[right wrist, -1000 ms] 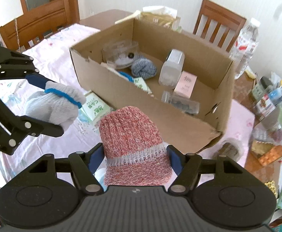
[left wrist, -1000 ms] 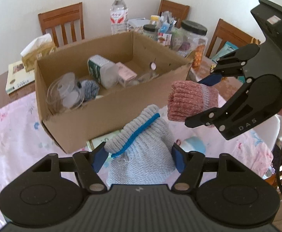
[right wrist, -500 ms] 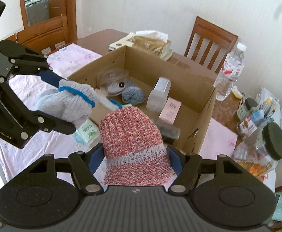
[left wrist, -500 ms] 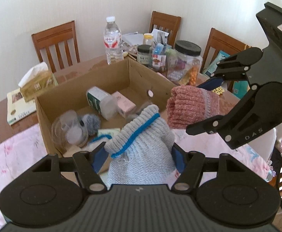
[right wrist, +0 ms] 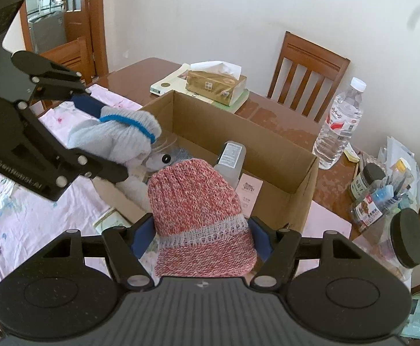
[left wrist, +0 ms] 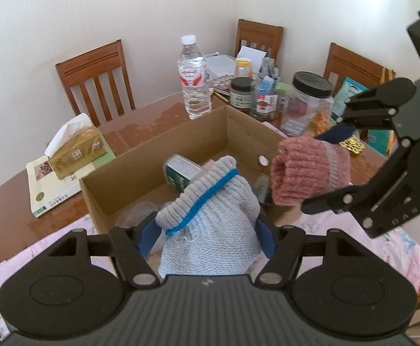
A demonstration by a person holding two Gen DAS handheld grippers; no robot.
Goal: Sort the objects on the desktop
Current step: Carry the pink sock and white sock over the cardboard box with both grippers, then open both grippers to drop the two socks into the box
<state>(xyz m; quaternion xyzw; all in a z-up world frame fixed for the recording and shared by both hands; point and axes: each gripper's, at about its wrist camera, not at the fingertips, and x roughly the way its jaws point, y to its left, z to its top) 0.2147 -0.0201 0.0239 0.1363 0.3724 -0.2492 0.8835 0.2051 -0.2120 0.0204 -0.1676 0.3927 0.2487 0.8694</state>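
White letters reading "DAS" stand on the right gripper (left wrist: 323,170); other labels are too small to read.

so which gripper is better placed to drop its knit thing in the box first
Left, probably. Its grey knit piece hangs over the cardboard box interior, while the right gripper's pink knit piece looks nearer the box's front wall.

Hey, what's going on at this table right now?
A person is sorting things into a cardboard box with two handheld grippers. The left gripper is clamped on a grey knit piece, the right gripper on a pink one. Both are held over the box, not yet dropped in.
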